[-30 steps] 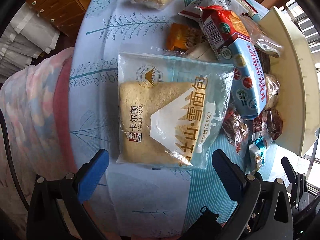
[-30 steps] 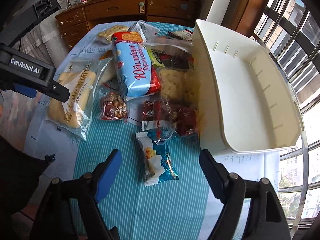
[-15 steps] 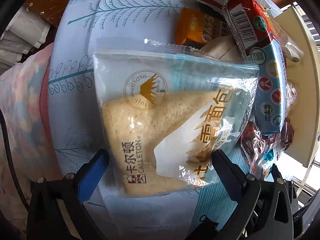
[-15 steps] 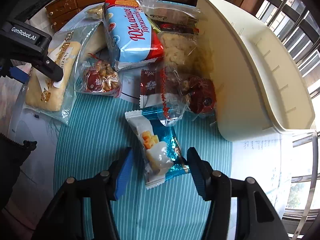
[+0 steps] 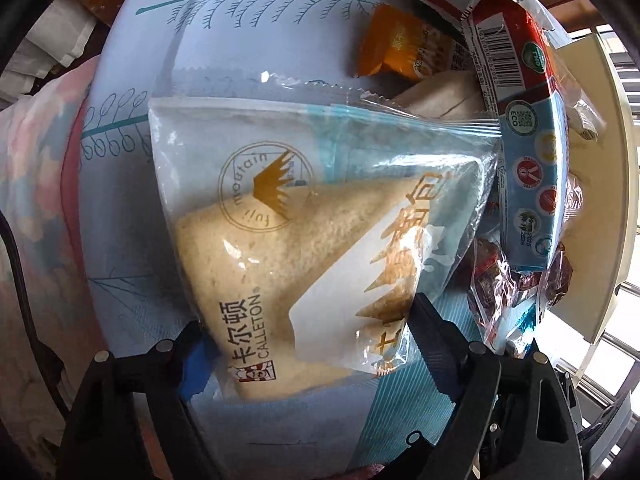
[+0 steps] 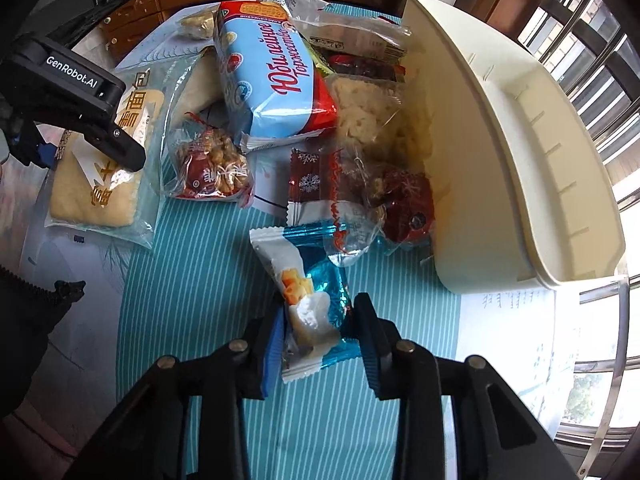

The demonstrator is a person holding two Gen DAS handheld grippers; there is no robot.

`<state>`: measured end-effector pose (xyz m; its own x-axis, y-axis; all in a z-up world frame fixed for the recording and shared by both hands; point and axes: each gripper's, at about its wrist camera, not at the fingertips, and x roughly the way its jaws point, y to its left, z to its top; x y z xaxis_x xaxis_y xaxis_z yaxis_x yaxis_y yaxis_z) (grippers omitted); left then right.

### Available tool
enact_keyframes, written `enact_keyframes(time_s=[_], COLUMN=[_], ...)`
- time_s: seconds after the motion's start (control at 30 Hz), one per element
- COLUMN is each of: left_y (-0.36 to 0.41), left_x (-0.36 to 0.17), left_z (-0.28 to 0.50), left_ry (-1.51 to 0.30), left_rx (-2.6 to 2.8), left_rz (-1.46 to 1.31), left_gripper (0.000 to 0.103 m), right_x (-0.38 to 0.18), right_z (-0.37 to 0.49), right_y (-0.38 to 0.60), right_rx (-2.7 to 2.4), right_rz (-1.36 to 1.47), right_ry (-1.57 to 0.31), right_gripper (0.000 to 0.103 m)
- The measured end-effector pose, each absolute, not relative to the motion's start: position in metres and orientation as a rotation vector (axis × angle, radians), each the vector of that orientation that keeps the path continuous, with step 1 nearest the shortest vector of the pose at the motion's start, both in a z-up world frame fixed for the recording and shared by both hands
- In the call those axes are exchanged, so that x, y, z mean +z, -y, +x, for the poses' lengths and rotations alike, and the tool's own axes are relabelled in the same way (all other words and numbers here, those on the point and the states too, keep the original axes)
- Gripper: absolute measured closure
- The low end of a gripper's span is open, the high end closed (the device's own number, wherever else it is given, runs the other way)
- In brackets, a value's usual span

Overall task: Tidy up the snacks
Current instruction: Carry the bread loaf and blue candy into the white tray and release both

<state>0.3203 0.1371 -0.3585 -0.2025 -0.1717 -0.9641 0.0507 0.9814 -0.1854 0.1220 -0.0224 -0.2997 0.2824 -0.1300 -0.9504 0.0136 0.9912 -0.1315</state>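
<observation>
Sunlit from the barred window on our right, the round table wears a smooth cloth, teal-striped in the middle and pale blue with line-drawn trees toward the rim. Compared with a second ago, both our tongs have sunk toward the snacks and narrowed. Back then the left gripper hung wide above the bread packet, whose whole outline showed; now the packet fills the left view and its near end lies between the blue-padded jaws. These are closing, the pads at its two edges, though we cannot tell whether they already press. The packet is flat, glossy clear film with a serrated seal, holding a pale, spongy wedge of bread.

Our right gripper earlier stood wide with the small teal foil sachet lying free ahead of it. Now its ribbed pads sit against both sides of the crinkled, shiny sachet, and the jaws are closing on it.

Beyond lie a blue-and-red biscuit pack, a clear bag of walnuts and dates, and red-and-white wrapped sweets, loosely heaped. Beside the heap stands the cream plastic bin, smooth-walled with rounded corners.
</observation>
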Motion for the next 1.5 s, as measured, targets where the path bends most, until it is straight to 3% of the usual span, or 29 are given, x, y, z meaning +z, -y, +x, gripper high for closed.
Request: enact_keyframes(time_s=[0.2,0.37,0.8,1.1,1.5], left_y=[-0.145,-0.153,-0.125,-0.060,0.024], left_x=[-0.340,-0.325,-0.250,-0.186,-0.161], left_z=[0.310,0.298,0.240,0.206,0.198], left_ry=[-1.758,-1.749,-1.596,-1.394,-1.224], left_rx=[-0.177,-0.141,-0.077,-0.148,-0.321], left_rz=[-0.085,-0.126,-0.234,-0.320,-0.361], left_gripper=[0.033,0.035,0.036,0.036,0.036], right_x=[-0.280,-0.257,-0.190,-0.149,-0.129], right_z=[0.117,0.116,0.108,0.094,0.089], right_y=[0.019,0.015,0.032,0.076,0.150], right_rx=[-0.035,0.034,0.250,0.294,0.200], right_rz=[-0.111,-0.133,-0.182,-0.215,-0.226], right_ry=[-1.264,-1.214,-1.023,-0.880,-0.782], right_gripper=[0.069,0.069,0.069,0.069,0.069])
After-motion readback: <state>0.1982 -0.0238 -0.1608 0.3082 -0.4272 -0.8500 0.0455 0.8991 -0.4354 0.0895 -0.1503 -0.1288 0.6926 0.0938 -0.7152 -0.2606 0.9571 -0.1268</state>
